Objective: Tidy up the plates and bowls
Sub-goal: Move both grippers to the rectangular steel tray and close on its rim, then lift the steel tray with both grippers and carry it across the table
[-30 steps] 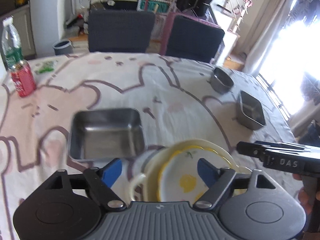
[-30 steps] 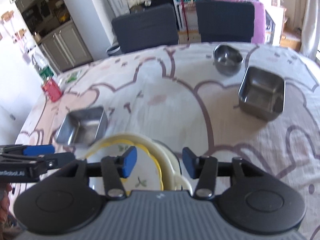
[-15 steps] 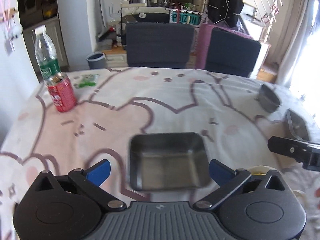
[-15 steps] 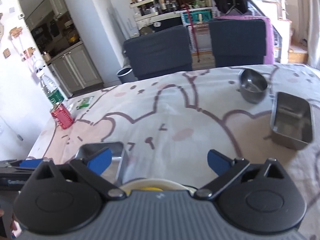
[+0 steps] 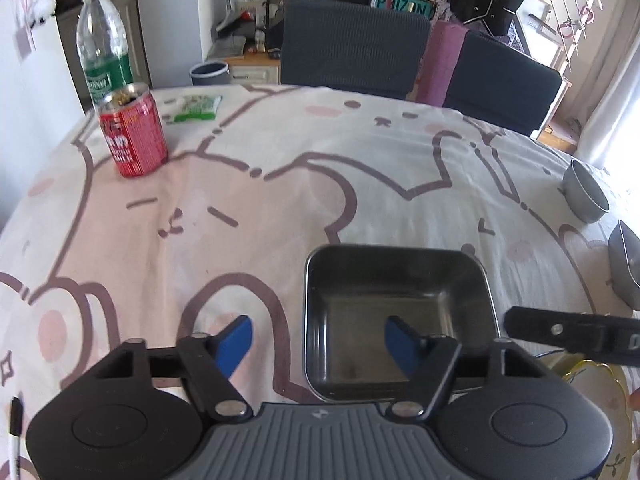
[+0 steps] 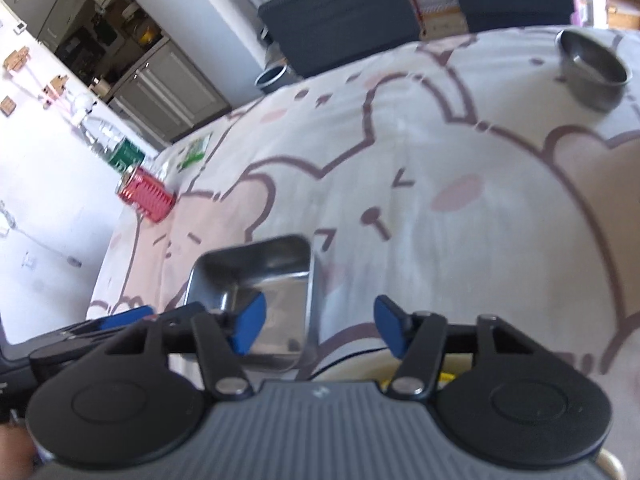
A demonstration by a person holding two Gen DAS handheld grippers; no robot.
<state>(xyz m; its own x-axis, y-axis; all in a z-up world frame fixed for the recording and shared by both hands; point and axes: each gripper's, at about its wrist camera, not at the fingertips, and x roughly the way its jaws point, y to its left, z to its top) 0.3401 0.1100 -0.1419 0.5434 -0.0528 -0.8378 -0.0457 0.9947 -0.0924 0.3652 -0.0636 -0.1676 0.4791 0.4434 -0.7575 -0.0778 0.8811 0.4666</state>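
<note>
Square steel tray (image 5: 396, 316) sits on the counter (image 5: 280, 184), at 12 o'clock of both grippers. Left gripper (image 5: 318, 340) and right gripper (image 6: 318, 328), jaws just narrowing, half-open and empty, each straddle a tray wall. Step: approach. Next: close on both rims together.

red can (image 5: 134, 136) upright at far left of the cartoon-print tablecloth (image 5: 256, 184) | clear bottle (image 5: 102, 44) just behind it | green packet (image 5: 196, 108) nearby | two dark chairs (image 5: 352, 54) beyond | grey bin (image 5: 209, 73) on floor
</note>
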